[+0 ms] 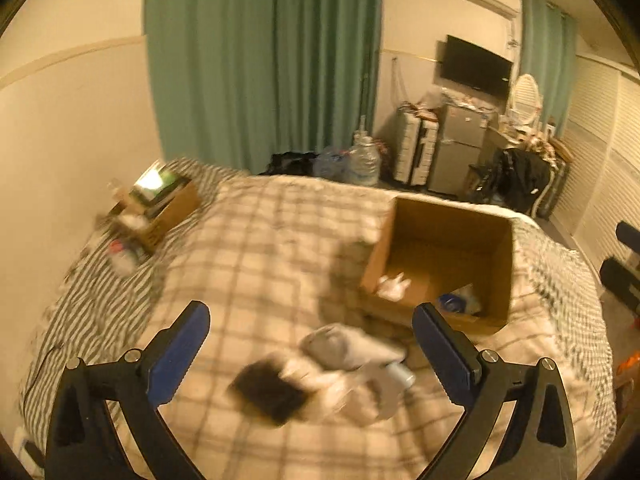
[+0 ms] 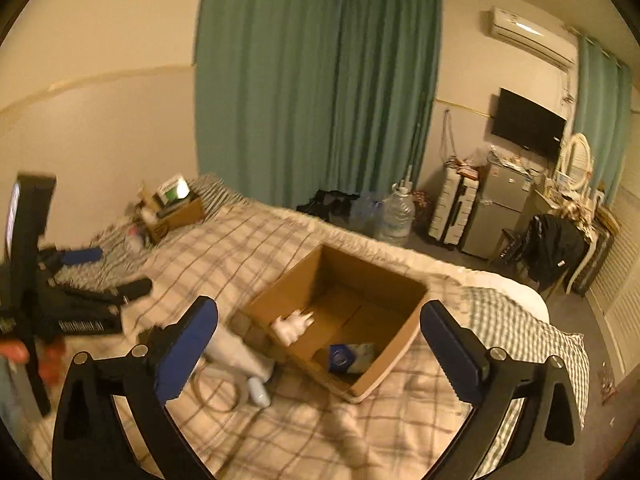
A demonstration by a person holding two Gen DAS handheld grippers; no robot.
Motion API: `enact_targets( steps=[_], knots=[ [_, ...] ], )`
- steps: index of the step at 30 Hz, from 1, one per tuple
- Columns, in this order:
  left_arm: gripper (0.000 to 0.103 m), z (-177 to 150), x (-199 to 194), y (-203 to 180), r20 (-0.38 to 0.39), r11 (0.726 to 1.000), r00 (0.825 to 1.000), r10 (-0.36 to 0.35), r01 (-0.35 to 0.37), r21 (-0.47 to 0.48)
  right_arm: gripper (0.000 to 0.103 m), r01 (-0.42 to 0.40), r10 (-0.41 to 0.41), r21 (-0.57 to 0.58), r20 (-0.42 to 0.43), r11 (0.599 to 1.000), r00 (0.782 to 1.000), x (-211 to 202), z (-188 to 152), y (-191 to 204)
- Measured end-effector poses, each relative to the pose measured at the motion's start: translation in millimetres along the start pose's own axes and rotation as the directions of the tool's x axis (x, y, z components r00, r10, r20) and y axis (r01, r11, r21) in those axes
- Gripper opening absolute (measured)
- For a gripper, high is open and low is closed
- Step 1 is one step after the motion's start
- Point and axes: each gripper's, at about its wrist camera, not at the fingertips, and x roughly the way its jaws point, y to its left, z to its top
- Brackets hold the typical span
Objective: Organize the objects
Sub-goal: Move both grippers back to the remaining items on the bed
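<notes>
Cardboard box (image 2: 362, 384) on the bed (image 1: 260, 240) holds two items; both grippers, left (image 1: 311, 354) and right (image 2: 319, 350), hover released. Next probably: grasping the blurred loose pile (image 1: 320, 376).

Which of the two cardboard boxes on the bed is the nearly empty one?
The large cardboard box near the bed's foot; the small box by the wall is crammed full.

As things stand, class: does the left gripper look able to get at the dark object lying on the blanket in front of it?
Probably yes. The left gripper is open and empty, and the dark object lies uncovered on the blanket between its fingers' line. The pale clutter touches one side only; blur hides detail.
</notes>
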Motion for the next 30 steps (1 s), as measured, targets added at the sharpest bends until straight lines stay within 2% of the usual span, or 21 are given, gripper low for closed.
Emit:
enact_targets(
  steps=[3, 6, 9, 12, 15, 18, 23, 27, 30],
  knots=[
    [0.103, -27.6, 6.7, 27.0, -0.034, 0.998, 0.997, 0.063, -0.063, -0.021, 0.101, -0.025, 0.025, -0.006, -0.053, 1.0, 0.998, 20.4, -19.4, 23.8],
    [0.103, -57.5, 20.4, 46.6, -0.074, 0.993, 0.992, 0.105, -0.108, -0.04, 0.101, -0.066, 0.074, 0.066, -0.128, 0.996, 0.989, 48.7, -39.7, 37.1],
    [0.103, -82.3, 40.2, 59.5, -0.136, 0.99, 0.982, 0.133, -0.139, -0.037, 0.101, -0.144, 0.177, 0.146, -0.238, 0.979, 0.955, 90.3, -59.5, 48.5],
    [0.103, -103.6, 56.7, 65.0, -0.176, 0.983, 0.969, 0.175, -0.182, -0.025, 0.101, -0.137, 0.177, 0.149, -0.305, 0.979, 0.936, 121.6, -79.3, 60.3],
    [0.103, -118.2, 70.7, 67.8, -0.224, 0.988, 0.964, 0.141, -0.152, -0.031, 0.101, -0.151, 0.205, 0.165, -0.388, 0.975, 0.899, 155.2, -106.6, 73.3],
    [0.103, -121.6, 73.2, 74.3, -0.234, 0.99, 0.966, 0.11, -0.127, -0.06, 0.101, -0.163, 0.214, 0.149, -0.451, 0.975, 0.866, 178.5, -123.5, 86.2],
    [0.103, -119.3, 81.6, 78.1, -0.254, 0.993, 0.965, 0.072, -0.092, -0.07, 0.098, -0.196, 0.245, 0.15, -0.507, 0.969, 0.827, 208.2, -135.0, 99.9],
    [0.103, -112.9, 91.2, 72.9, -0.268, 0.997, 0.962, 0.052, -0.065, -0.038, 0.097, -0.204, 0.264, 0.169, -0.525, 0.964, 0.809, 223.6, -134.1, 104.5],
    [0.103, -107.7, 95.2, 67.7, -0.266, 0.998, 0.962, 0.057, -0.059, -0.002, 0.097, -0.203, 0.26, 0.166, -0.522, 0.965, 0.812, 230.9, -133.7, 108.9]
  ],
)
